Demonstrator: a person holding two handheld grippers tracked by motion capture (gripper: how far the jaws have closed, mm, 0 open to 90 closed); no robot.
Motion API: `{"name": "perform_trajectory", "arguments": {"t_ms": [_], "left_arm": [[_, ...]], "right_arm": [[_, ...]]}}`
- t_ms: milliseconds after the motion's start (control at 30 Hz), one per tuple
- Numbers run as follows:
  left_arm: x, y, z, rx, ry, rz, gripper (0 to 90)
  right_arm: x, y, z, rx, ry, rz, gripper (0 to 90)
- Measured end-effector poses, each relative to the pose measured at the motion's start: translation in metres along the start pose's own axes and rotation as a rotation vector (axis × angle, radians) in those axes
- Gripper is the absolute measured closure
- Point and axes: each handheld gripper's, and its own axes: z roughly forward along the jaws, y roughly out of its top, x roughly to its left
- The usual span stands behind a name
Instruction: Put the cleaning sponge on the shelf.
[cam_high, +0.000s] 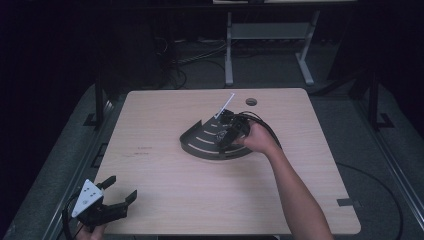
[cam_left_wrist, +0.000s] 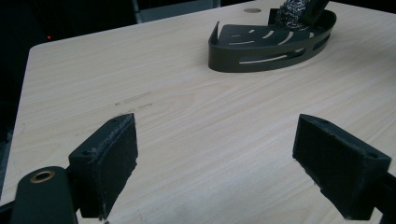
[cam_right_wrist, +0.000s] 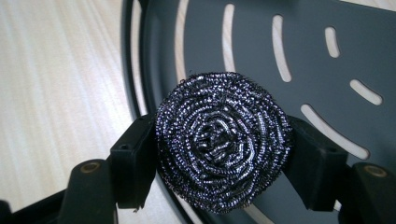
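Currently the right tool (cam_right_wrist: 219, 154) is clamped on the steel-wool scourer (cam_right_wrist: 223, 140), one jaw on either side of it, holding it just above the slotted floor of the dark corner caddy (cam_high: 200, 142). Left tool (cam_high: 117, 195) rests well apart from the caddy at the surface (cam_high: 165, 190) edge, jaws apart, holding nothing.

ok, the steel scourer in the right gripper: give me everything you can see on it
The steel scourer is a round, puffy pad of coiled metal wire, dark silvery with a spiral pattern winding to its centre. It looks whole and barely squashed. The right gripper is shut on it, one pad pressing each side. It sits over the slotted floor of the dark corner caddy, near the rim; whether it touches the floor can't be told.
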Motion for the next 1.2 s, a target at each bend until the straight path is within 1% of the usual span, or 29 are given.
{"name": "perform_trajectory", "arguments": {"t_ms": [167,267,400,433,600,700,833,967,1200], "left_arm": [[0.000,0.000,0.000,-0.001,0.001,-0.001,13.3],[0.000,0.000,0.000,-0.001,-0.001,0.002,13.3],[0.000,0.000,0.000,0.001,-0.001,0.001,13.3],[0.000,0.000,0.000,0.001,0.000,0.000,13.3],[0.000,0.000,0.000,-0.001,0.000,-0.005,13.3],[0.000,0.000,0.000,0.000,0.000,0.001,13.2],[0.000,0.000,-0.001,-0.002,-0.001,0.000,13.3],[0.000,0.000,-0.001,-0.001,0.000,-0.004,13.3],[0.000,0.000,0.000,0.001,0.001,0.001,13.2]], "right_arm": [[-0.005,-0.002,0.004,-0.005,-0.011,0.021,31.5],[-0.007,-0.003,0.006,-0.010,-0.001,0.034,31.5],[-0.008,-0.004,0.010,-0.010,-0.001,0.048,31.4],[-0.009,-0.004,0.012,-0.002,-0.009,0.048,31.3],[-0.010,-0.004,0.015,0.002,-0.011,0.055,31.4],[-0.012,-0.005,0.017,0.004,-0.016,0.062,31.3],[-0.013,-0.007,0.022,0.008,-0.014,0.072,31.4],[-0.013,-0.007,0.024,0.007,-0.013,0.078,31.4],[-0.016,-0.008,0.027,0.013,-0.013,0.094,31.2]]}}
